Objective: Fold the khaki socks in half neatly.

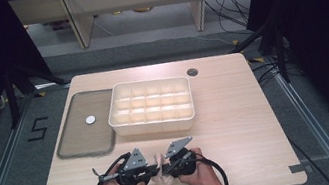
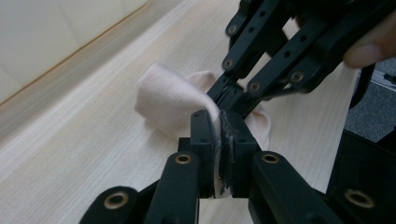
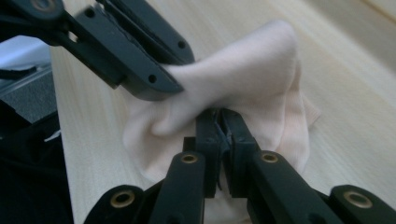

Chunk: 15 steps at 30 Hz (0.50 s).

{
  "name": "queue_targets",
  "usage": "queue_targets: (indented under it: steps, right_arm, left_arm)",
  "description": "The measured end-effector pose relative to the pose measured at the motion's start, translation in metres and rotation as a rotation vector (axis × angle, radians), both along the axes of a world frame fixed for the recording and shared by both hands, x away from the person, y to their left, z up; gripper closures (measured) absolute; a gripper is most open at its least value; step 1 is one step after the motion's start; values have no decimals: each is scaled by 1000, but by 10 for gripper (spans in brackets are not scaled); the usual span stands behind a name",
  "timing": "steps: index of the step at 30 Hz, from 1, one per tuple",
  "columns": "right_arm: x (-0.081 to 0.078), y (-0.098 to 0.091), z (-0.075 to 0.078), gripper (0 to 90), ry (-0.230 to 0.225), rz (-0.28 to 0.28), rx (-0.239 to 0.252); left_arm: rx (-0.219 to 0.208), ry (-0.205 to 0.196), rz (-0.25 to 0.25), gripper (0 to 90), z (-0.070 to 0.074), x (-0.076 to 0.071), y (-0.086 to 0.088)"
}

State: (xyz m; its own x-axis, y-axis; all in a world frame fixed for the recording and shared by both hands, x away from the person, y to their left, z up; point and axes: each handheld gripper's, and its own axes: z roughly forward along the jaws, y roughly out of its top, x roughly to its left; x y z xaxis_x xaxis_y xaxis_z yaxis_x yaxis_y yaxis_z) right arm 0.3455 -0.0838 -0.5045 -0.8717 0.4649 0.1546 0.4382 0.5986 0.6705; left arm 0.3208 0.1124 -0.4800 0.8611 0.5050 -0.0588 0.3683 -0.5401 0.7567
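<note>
Both tongs (image 1: pixel 157 168) on pale cloth (image 3: pixel 252 79)

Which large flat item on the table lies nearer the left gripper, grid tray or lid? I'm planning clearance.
The clear lid, left of the white grid tray, is nearer the left gripper.

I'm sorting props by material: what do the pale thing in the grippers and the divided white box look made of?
The pale pink cloth: soft knit fabric, matte; it bunches and folds where both shut grippers pinch it. The divided box: probably moulded plastic, smooth cream-white, with thin even walls and rounded corners.
</note>
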Motion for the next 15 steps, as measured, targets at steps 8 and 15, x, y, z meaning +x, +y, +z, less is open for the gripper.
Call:
queue_targets:
  steps: [8, 15]
  right_arm:
    - [0, 2, 0, 868, -4, -2, 5]
    - [2, -22, 12, 859, -7, -44, 48]
  left_arm:
    - [5, 16, 8, 840, 0, -1, 1]
    - [9, 15, -1, 839, 1, -2, 0]
